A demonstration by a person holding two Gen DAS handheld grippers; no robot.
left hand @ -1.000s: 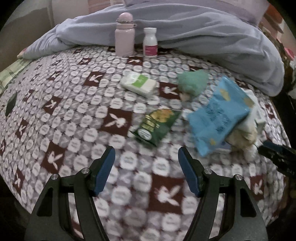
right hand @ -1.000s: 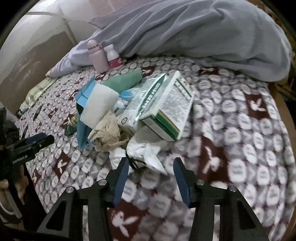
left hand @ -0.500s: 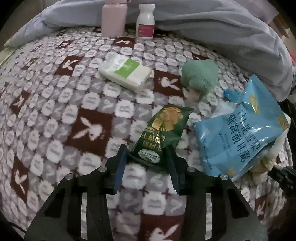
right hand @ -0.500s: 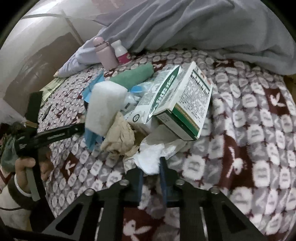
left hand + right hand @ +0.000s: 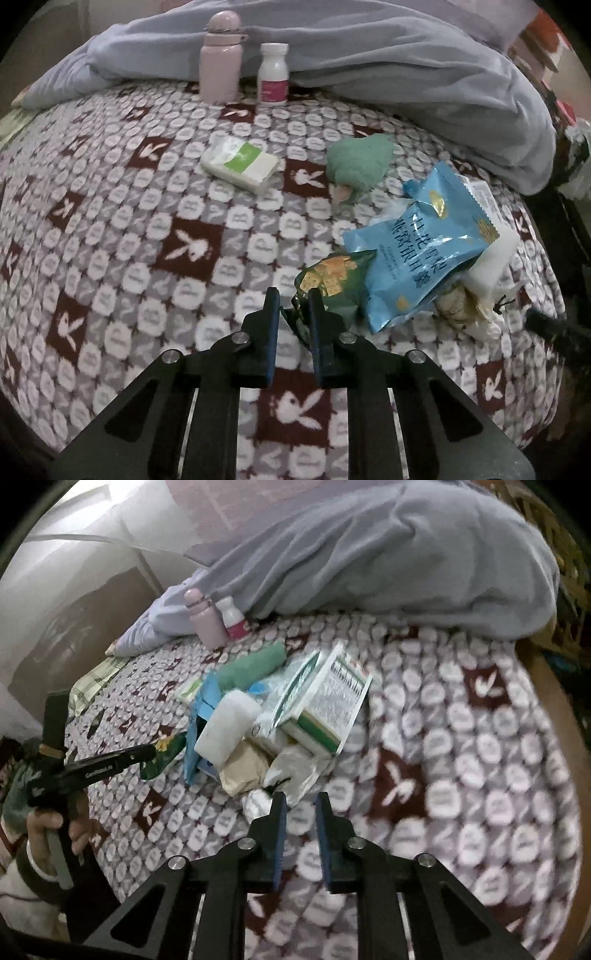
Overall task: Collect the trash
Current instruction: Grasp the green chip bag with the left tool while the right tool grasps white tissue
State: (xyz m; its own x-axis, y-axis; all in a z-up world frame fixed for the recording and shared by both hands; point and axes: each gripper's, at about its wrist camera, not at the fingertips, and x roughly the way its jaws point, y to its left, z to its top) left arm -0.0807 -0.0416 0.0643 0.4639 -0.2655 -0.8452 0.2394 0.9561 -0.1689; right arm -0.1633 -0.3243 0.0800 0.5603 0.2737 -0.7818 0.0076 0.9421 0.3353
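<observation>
A maroon-and-white rabbit-print fleece blanket fills both views, a grey quilt heaped along the top. Right of centre, a glossy blue snack bag overlaps a dark green cracker packet, on whose near end the left gripper is closing. The right gripper, fully closed, pinches a crumpled white wrapper.
</observation>
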